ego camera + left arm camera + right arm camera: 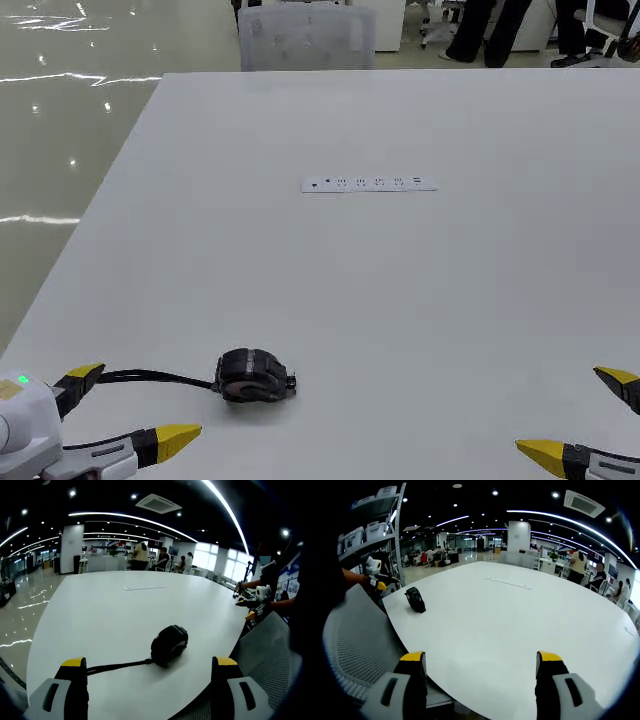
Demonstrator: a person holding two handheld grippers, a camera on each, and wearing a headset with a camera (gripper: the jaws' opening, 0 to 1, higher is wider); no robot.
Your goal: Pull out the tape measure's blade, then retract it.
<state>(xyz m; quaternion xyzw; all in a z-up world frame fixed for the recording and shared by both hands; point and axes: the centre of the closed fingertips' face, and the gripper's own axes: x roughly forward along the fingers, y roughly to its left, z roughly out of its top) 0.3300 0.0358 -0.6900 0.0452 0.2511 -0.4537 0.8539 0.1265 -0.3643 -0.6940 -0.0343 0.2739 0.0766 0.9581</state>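
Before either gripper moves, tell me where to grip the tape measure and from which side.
Grip the tape measure by its rounded black case, across the middle, with the left gripper, coming from the strap side, which faces it. That likely leaves the tab end, pointing toward the right gripper, free for pulling the blade.

A white table [450, 300] carries a white power strip [369, 184] lying flat mid-surface. Well short of that strip sits a black tape measure [254, 376], its black strap [150, 378] trailing leftward.
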